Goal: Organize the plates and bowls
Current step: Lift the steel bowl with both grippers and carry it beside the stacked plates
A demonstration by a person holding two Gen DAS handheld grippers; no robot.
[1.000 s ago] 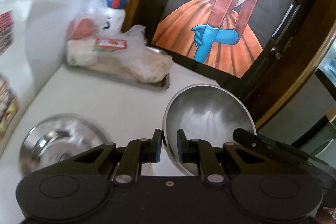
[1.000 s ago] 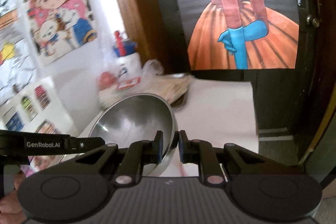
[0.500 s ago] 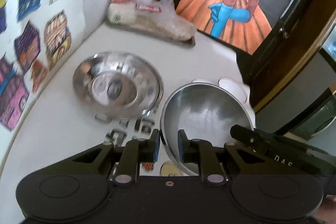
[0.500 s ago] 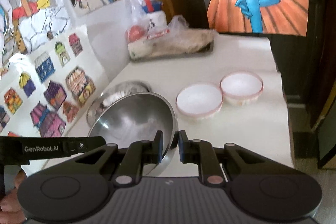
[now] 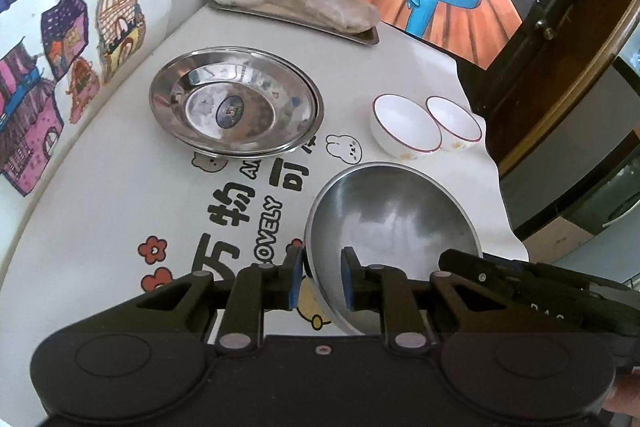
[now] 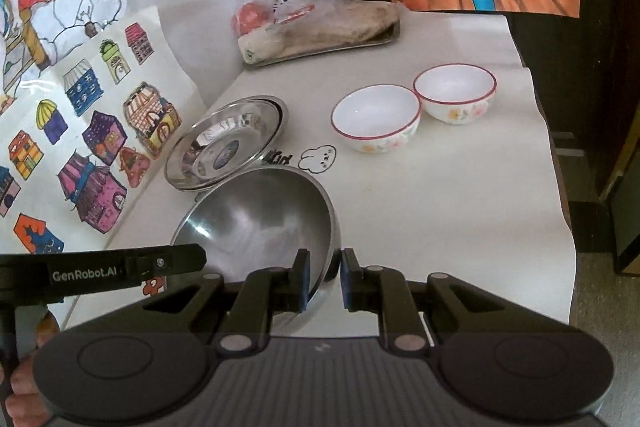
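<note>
"LOVELY" runs in black across the white table cover (image 5: pixel 120 195), beside big Chinese characters; "GenRobot.AI" stands white on the left gripper's black arm (image 6: pixel 86 273)

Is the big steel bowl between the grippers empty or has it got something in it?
Empty. The steel bowl shows a bare, shiny inside in both wrist views; only reflections.

Black hand-held gripper (image 5: pixel 319 281) w/ blue pads (image 5: pixel 295 283), silver pivot screws; other hand-held gripper (image 6: pixel 323 279) same, white "GenRobot.AI" lettering nearby.
</note>
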